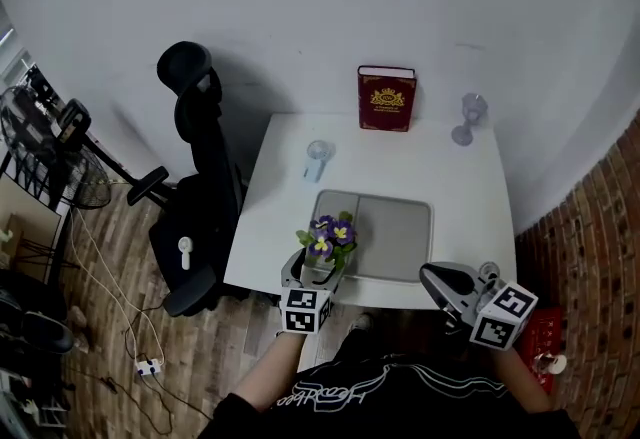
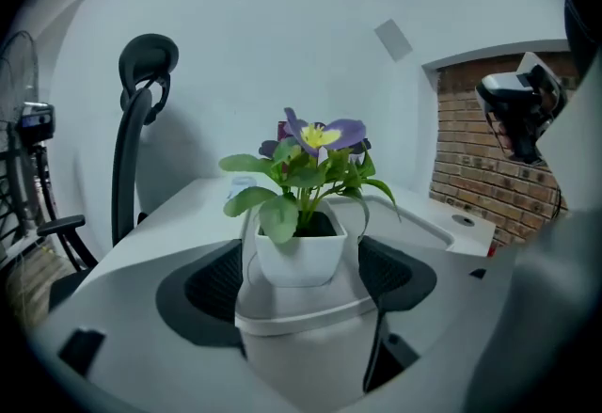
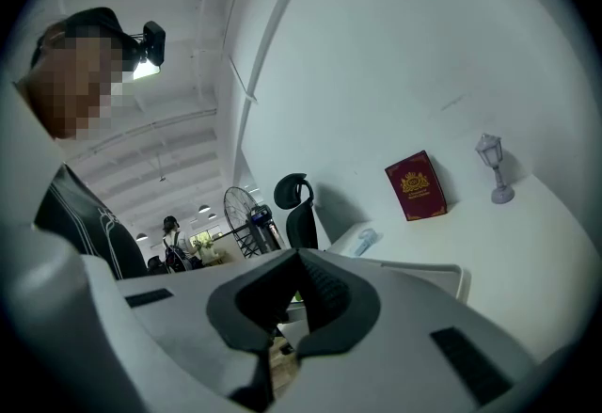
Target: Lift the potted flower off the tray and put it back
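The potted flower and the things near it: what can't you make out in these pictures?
Potted flower: head view, its pot is mostly covered by its own leaves and the left tongs.
Tray: left gripper view, the pot and the tongs cover much of it.
Red book: head view, gold cover print too small to read.
Pale blue object: head view, too small to name.

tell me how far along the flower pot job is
Done: nothing that shows; the flower pot stands at the tray's front left corner. In hand: the left gripper has its jaws wide apart on either side of the pot, apparently not pressing it. Still to do: close, lift it, set it back. The right gripper is shut, empty, off to the side.
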Motion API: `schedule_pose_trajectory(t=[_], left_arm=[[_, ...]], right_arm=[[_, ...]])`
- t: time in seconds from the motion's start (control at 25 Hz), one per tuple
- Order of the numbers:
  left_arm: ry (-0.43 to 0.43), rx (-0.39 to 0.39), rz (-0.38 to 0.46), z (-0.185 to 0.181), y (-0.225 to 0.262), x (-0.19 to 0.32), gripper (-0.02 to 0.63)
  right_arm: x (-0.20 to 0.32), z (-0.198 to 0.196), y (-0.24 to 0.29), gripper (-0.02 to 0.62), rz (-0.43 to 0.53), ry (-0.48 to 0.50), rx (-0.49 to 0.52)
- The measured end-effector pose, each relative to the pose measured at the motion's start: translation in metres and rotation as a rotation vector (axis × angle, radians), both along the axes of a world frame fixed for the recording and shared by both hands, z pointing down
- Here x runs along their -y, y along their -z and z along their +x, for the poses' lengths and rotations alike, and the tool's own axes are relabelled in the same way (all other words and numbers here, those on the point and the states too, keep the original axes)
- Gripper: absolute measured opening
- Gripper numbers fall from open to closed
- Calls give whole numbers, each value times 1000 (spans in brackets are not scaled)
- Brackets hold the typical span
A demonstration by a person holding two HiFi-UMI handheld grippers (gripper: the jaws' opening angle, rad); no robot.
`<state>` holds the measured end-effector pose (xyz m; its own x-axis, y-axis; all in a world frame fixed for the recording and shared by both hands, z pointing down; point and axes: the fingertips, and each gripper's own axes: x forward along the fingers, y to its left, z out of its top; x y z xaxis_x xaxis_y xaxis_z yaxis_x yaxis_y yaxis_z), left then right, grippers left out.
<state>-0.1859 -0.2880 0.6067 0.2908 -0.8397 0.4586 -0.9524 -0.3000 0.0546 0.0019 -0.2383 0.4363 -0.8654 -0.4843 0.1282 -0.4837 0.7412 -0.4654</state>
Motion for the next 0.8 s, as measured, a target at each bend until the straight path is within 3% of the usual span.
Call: schedule_pose_trajectory(t=[0.2, 0.8], left_arm=[[-24, 2, 12, 1, -3, 14, 376], [-78, -12, -56, 5, -18, 20, 350]], right_arm=[[11, 4, -1, 3, -4, -20, 5], [20, 22, -12, 3, -44, -84, 18]])
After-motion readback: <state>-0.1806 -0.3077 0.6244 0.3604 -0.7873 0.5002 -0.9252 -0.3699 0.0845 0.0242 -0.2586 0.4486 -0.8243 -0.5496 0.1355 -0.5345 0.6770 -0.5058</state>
